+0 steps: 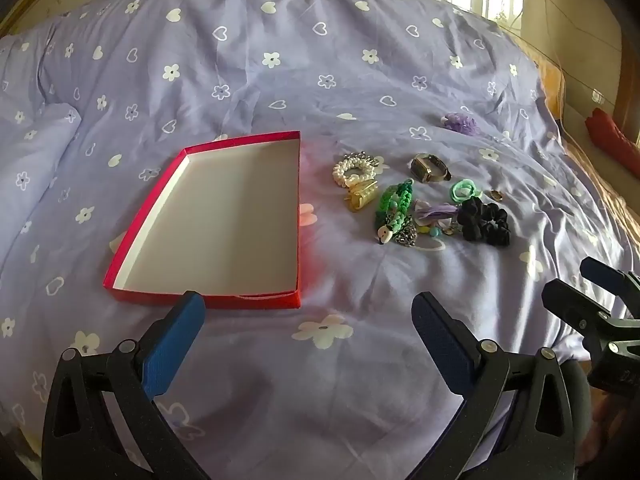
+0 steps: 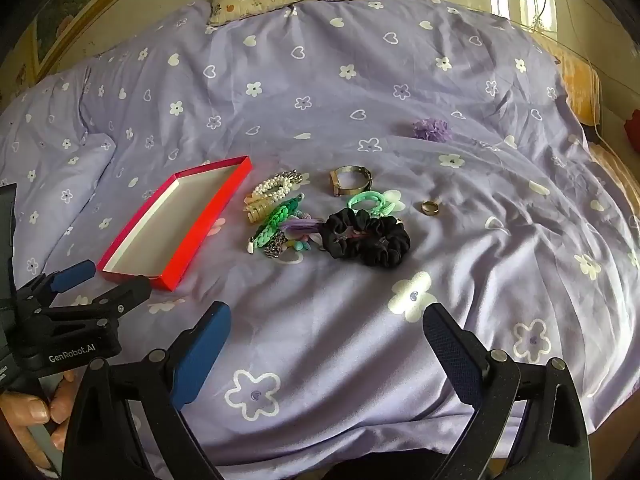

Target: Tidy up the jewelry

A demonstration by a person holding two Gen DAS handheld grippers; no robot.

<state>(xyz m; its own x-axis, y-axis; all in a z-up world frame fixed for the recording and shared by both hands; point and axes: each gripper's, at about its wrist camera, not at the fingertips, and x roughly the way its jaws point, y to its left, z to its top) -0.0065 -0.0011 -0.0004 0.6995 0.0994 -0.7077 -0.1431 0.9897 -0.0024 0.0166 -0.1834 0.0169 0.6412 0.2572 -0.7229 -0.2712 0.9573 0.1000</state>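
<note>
Right, both tongs hover wide open over the quilt (image 1: 320,60), nothing between the jaws of the left gripper (image 1: 308,332) or the right gripper (image 2: 328,340). Left of the pile sits the red box (image 1: 120,276), bare inside. The jewelry lies in a loose cluster beside it: pearl bracelet (image 1: 354,168), watch (image 1: 428,168), green braid (image 1: 394,204), black scrunchie (image 2: 368,238), gold ring (image 2: 430,207) (a little apart, to the right). A purple pompom (image 2: 432,129) rests farther back, well away from the rest.
</note>
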